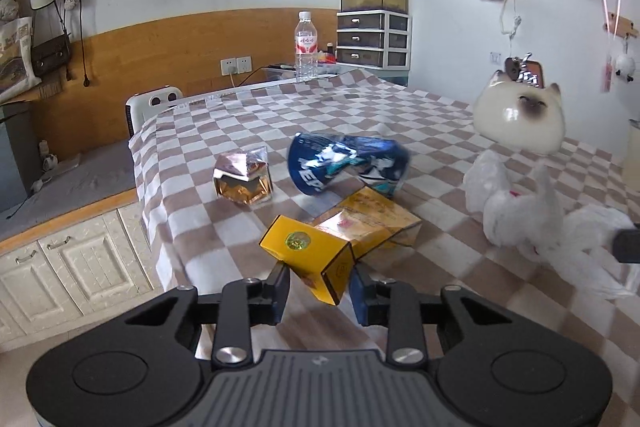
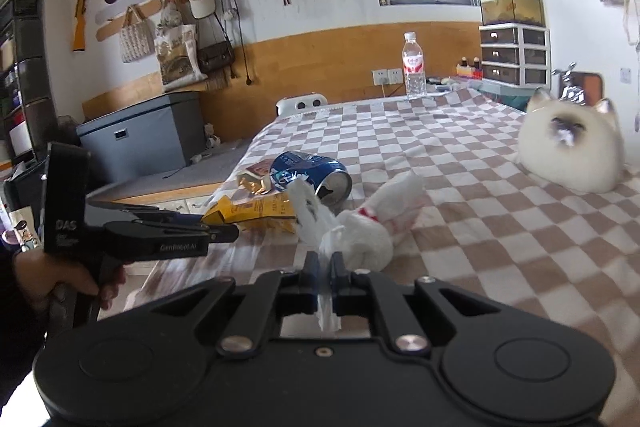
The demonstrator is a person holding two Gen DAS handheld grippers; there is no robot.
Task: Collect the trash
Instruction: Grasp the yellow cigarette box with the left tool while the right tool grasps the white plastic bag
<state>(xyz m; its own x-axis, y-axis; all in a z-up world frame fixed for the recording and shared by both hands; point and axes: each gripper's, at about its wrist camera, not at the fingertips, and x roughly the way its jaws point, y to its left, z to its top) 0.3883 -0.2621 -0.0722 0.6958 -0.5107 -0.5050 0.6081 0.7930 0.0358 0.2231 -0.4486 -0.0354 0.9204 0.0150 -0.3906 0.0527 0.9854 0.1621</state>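
Trash sits in a cluster near the left edge of the checkered tabletop (image 1: 400, 115), all within reach of both claws.

Left claw (image 1: 319, 277) is clenched on the near end of a yellow carton (image 1: 308, 247): rigid cardboard, flat faces, so the jaws bite the end flap and the box tilts up off the cloth. A second, flattened yellow carton (image 1: 372, 223) lies touching it behind.

Right claw (image 2: 325, 265) is pinched tight on a white plastic bag (image 2: 360, 227): thin, crinkly film, gathered at the edge. My read: it's held to keep the bag ready as the collector, mouth toward the left claw.

Still loose: crushed blue can (image 1: 348, 163), dented metal on its side, and a crumpled foil wrapper (image 1: 243, 179) just left of it.

Ceramic cat (image 1: 520, 115) and water bottle (image 1: 306, 47) stand well apart, likely not trash.
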